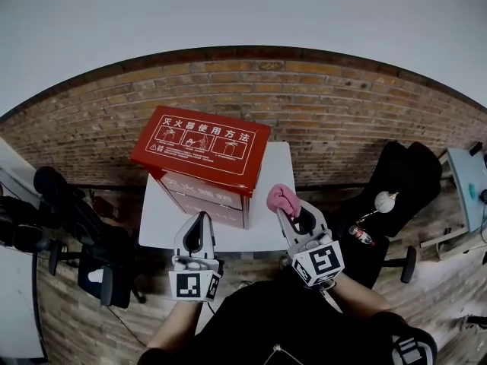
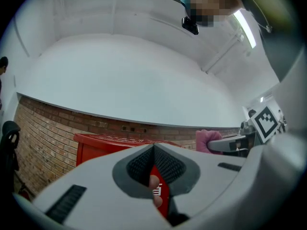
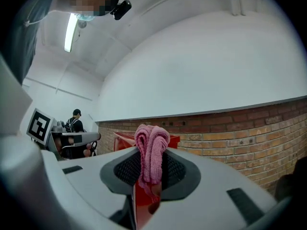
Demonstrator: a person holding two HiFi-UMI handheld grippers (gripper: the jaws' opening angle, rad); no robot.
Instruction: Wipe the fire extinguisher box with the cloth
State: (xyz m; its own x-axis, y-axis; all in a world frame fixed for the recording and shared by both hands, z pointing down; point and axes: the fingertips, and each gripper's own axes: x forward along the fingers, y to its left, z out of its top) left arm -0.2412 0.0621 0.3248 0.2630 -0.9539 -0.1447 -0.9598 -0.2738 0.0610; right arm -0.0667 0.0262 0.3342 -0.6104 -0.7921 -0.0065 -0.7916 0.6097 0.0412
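Note:
A red fire extinguisher box (image 1: 204, 158) with white print on its lid stands on a small white table (image 1: 270, 196). My right gripper (image 1: 283, 204) is shut on a pink cloth (image 1: 282, 199), held just right of the box's near corner. The cloth (image 3: 151, 152) bulges out between the jaws in the right gripper view, with the box (image 3: 144, 140) behind it. My left gripper (image 1: 201, 223) is shut and empty, held in front of the box's near face. In the left gripper view the box (image 2: 103, 145) shows beyond the closed jaws and the cloth (image 2: 207, 139) at right.
A brick wall (image 1: 319, 105) runs behind the table. A black office chair (image 1: 84, 242) stands at the left, another black chair (image 1: 403, 177) at the right with a bottle (image 1: 361, 236) near it. A person (image 3: 74, 123) stands far off in the right gripper view.

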